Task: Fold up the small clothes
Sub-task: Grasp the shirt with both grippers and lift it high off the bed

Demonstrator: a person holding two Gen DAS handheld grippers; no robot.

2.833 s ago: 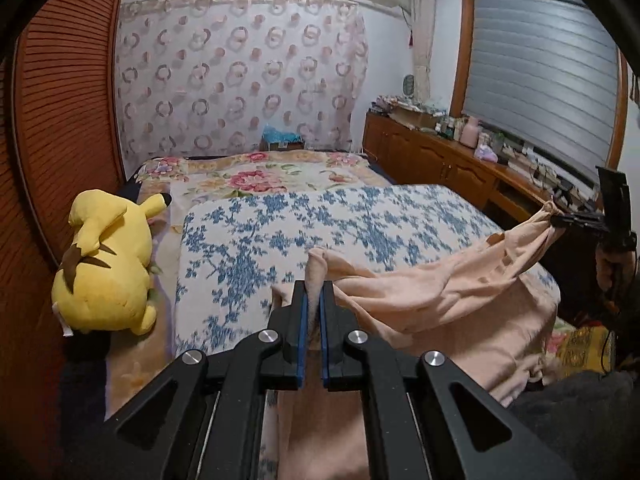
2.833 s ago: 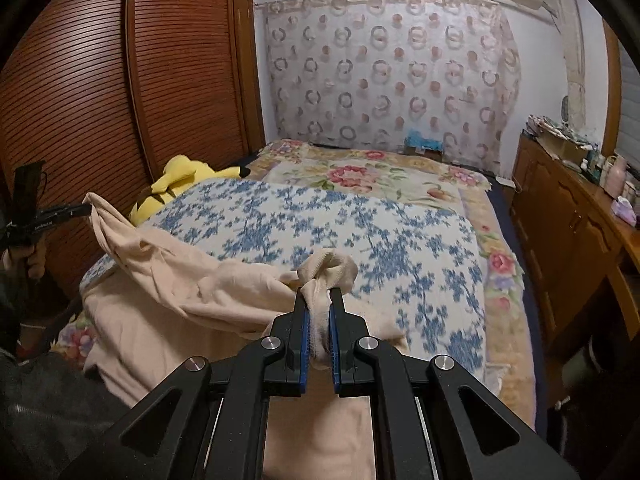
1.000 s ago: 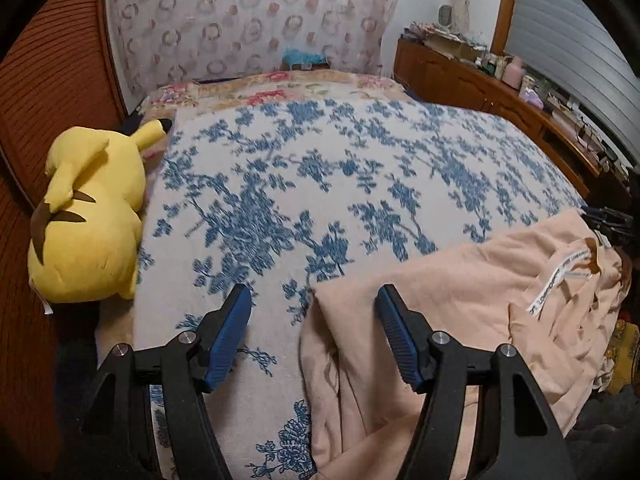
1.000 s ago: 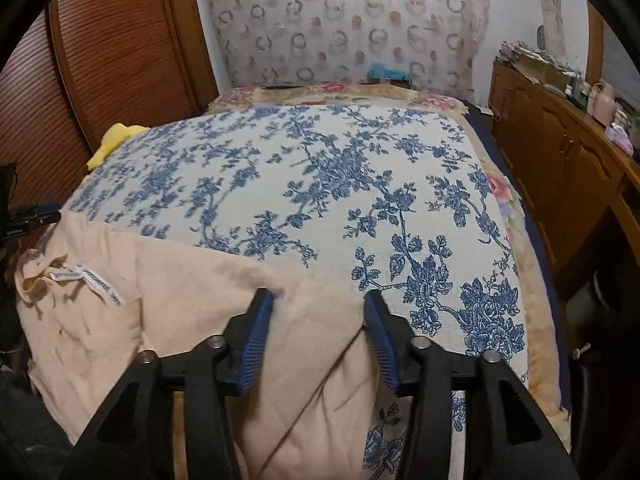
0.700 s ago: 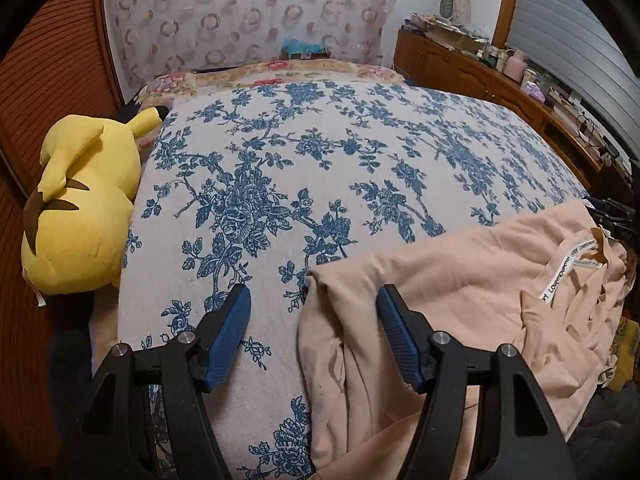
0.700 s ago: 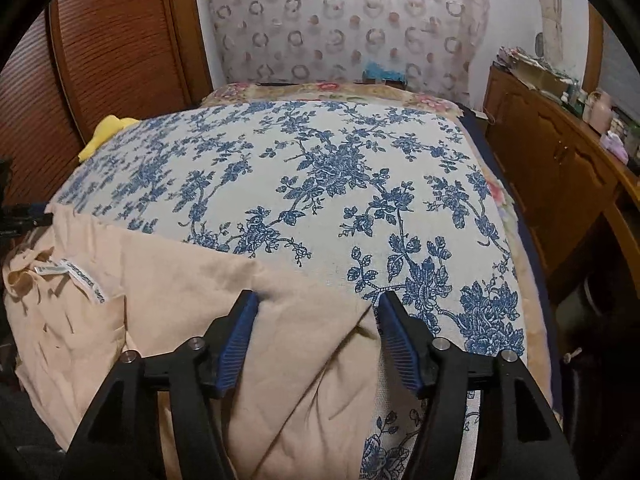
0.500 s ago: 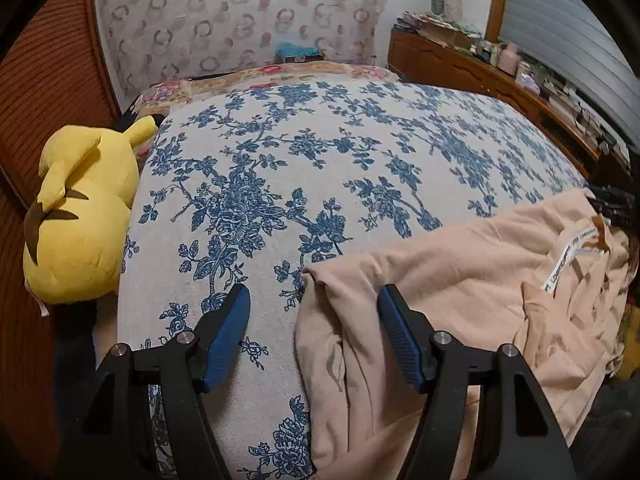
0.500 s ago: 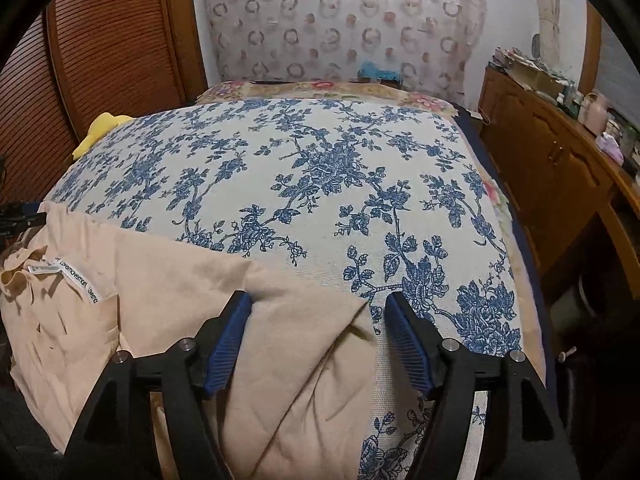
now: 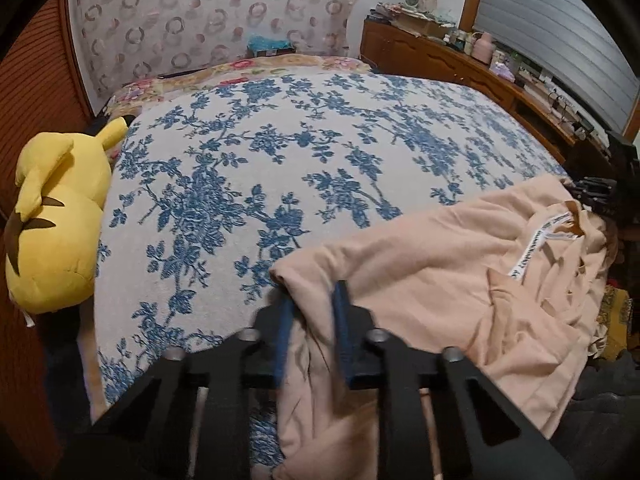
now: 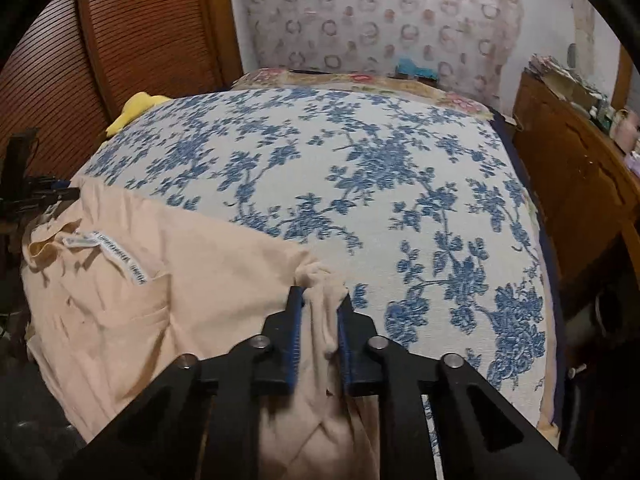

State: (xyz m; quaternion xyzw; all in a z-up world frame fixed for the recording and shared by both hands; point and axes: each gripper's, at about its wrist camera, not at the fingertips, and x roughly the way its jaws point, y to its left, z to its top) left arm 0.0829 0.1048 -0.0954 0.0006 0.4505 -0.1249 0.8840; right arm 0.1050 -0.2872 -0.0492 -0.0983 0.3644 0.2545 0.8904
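A peach garment (image 9: pixel 448 276) lies spread on the near end of the bed, its white neck label (image 9: pixel 536 244) showing. It also shows in the right wrist view (image 10: pixel 168 276). My left gripper (image 9: pixel 314 300) is nearly shut, its blue pads pinching the garment's left corner. My right gripper (image 10: pixel 320 304) is nearly shut on the bunched right corner. The other gripper shows at the edge of each view: the right one (image 9: pixel 596 192) and the left one (image 10: pixel 36 196).
The bed carries a blue floral cover (image 9: pixel 304 152). A yellow plush toy (image 9: pixel 52 216) lies along its left side by the brown slatted wardrobe (image 10: pixel 100 52). A wooden dresser (image 10: pixel 576 176) with clutter runs along the right.
Both grippers, wide open over the garment's corners half a second ago, have closed onto those corners. Earlier they had laid the garment down and let go.
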